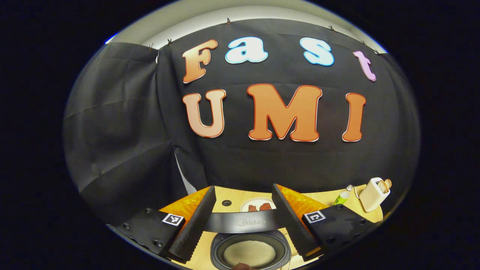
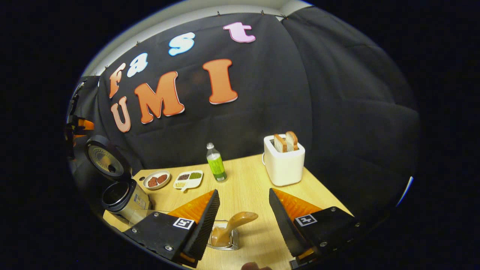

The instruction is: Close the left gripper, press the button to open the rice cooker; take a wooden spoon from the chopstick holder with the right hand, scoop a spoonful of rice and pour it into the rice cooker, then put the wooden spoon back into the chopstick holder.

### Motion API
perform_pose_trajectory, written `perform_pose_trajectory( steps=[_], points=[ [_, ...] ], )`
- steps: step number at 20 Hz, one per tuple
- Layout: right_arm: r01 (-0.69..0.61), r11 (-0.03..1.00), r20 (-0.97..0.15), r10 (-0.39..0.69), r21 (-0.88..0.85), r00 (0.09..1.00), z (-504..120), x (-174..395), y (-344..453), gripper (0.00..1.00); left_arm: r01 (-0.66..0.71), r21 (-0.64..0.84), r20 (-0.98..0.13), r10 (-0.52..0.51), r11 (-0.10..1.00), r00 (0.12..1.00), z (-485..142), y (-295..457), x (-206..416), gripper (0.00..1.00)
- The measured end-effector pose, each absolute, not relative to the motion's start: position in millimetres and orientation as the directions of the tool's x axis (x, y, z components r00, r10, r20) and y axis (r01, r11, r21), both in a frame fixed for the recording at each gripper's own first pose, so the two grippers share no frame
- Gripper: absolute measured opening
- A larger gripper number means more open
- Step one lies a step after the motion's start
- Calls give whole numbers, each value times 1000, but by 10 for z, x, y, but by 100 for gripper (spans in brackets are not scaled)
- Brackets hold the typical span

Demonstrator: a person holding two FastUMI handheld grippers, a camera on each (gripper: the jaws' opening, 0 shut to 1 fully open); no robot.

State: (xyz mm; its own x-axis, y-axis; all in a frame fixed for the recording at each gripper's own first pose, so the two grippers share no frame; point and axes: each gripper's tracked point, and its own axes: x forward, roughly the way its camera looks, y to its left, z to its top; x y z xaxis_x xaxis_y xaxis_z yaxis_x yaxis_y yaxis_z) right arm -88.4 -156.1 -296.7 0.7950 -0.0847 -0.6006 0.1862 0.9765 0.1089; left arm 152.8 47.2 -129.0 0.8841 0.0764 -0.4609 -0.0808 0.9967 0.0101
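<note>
- Left gripper view: the left tool [image 1: 243,221] has its fingers spread wide, holding nothing, above the open rice cooker [image 1: 250,245] at bottom centre, rice visible in its pot.
- Right gripper view: the right tool [image 2: 240,219] is spread too, unladen, framing the wooden spoon [image 2: 229,227] standing in the wire chopstick holder [image 2: 225,240] at lower centre.
- The cooker, lid up, sits at the worktop's [image 2: 247,187] left edge; a toaster [image 2: 284,161] stands upper right.

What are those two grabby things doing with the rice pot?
A person holds two grippers. The rice cooker is already open, lid up, with rice in its pot. The left gripper hovers open above it. The right gripper is open over the wooden spoon, which sits in its holder, not gripped.
</note>
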Motion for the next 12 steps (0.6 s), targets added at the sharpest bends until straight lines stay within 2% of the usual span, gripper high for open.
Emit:
perform_pose_trajectory(
  steps=[1, 3, 4, 5, 6, 7, 8, 11, 12],
  points=[
    [180, 979, -590, -89, 96, 802, -2899, -878, -1571, 83, -75, -1, -481, 65, 997, 874, -1344, 447, 1549, 100],
    [161, 984, -569, -89, 77, 817, -2722, -839, -1550, 83, -72, -15, -513, 54, 997, 857, -1431, 439, 1572, 94],
    [153, 986, -553, -90, 68, 829, -2615, -803, -1548, 83, -72, -22, -538, 49, 997, 842, -1513, 429, 1568, 94],
    [143, 988, -528, -88, 64, 845, -2492, -757, -1541, 83, -72, -16, -549, 52, 997, 834, -1544, 443, 1549, 100],
    [136, 989, -504, -86, 62, 859, -2381, -711, -1531, 83, -82, -30, -565, 51, 996, 824, -1592, 445, 1511, 94],
    [128, 990, -484, -83, 60, 871, -2292, -673, -1514, 83, -93, -33, -572, 57, 995, 818, -1614, 481, 1489, 94],
    [125, 991, -465, -86, 54, 881, -2214, -638, -1510, 83, -90, -40, -591, 49, 995, 805, -1660, 476, 1442, 100],
    [108, 993, -433, -80, 41, 898, -2086, -547, -1465, 83, -59, -56, -636, 10, 997, 771, -1759, 371, 1255, 98],
    [103, 994, -428, -76, 40, 900, -2069, -538, -1462, 83, -47, -66, -662, -9, 997, 749, -1854, 312, 1159, 100]
  ],
)
